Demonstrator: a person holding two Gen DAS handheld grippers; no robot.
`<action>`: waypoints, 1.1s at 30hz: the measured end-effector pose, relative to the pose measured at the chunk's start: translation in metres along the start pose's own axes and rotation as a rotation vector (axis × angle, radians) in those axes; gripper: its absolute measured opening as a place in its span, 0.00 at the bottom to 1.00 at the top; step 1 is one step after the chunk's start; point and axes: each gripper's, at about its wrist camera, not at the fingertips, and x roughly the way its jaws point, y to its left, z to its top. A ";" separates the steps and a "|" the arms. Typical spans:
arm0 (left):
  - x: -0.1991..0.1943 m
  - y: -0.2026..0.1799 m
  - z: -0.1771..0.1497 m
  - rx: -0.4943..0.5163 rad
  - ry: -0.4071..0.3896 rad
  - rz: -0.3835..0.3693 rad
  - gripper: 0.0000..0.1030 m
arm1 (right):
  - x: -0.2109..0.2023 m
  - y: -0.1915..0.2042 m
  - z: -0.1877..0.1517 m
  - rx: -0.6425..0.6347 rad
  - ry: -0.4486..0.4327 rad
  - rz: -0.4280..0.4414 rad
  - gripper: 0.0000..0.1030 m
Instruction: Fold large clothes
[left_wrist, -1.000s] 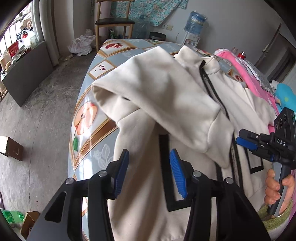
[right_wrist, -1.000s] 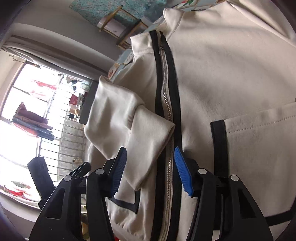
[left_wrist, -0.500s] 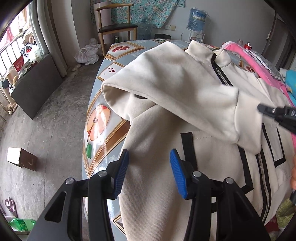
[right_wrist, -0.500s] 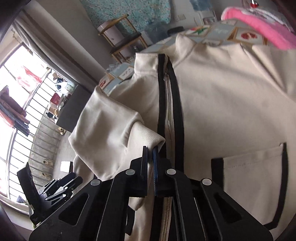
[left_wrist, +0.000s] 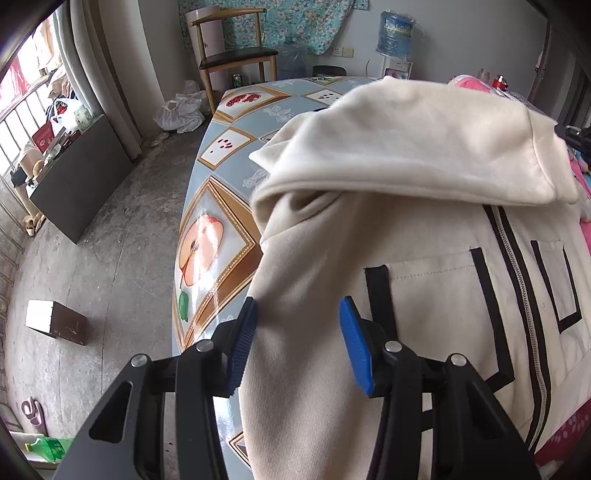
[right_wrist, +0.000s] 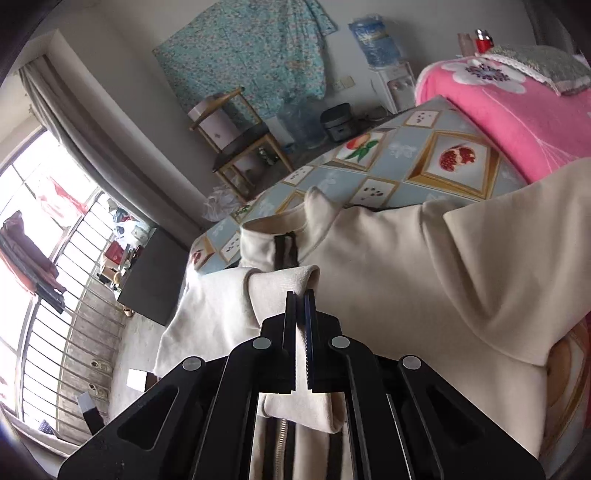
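Pinching the cuff of the sleeve (right_wrist: 280, 291), our right tongs (right_wrist: 300, 295) have snapped shut and raised it; a second ago they stood open over the zip with the sleeve lying on the chest. We hold our left tongs (left_wrist: 297, 325) half open as before, gripping nothing, above the one cream jacket (left_wrist: 424, 295) spread on the table (left_wrist: 221, 173). We count one chair (left_wrist: 236, 55).
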 end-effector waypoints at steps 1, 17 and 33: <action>-0.003 -0.001 0.000 0.003 -0.008 -0.009 0.44 | 0.004 -0.009 0.003 0.016 0.011 -0.007 0.04; -0.008 0.040 0.019 -0.131 -0.050 -0.112 0.44 | 0.043 -0.086 0.025 0.065 0.138 -0.195 0.16; -0.020 -0.024 0.007 0.143 -0.131 -0.153 0.44 | 0.167 0.214 -0.018 -0.637 0.488 0.225 0.63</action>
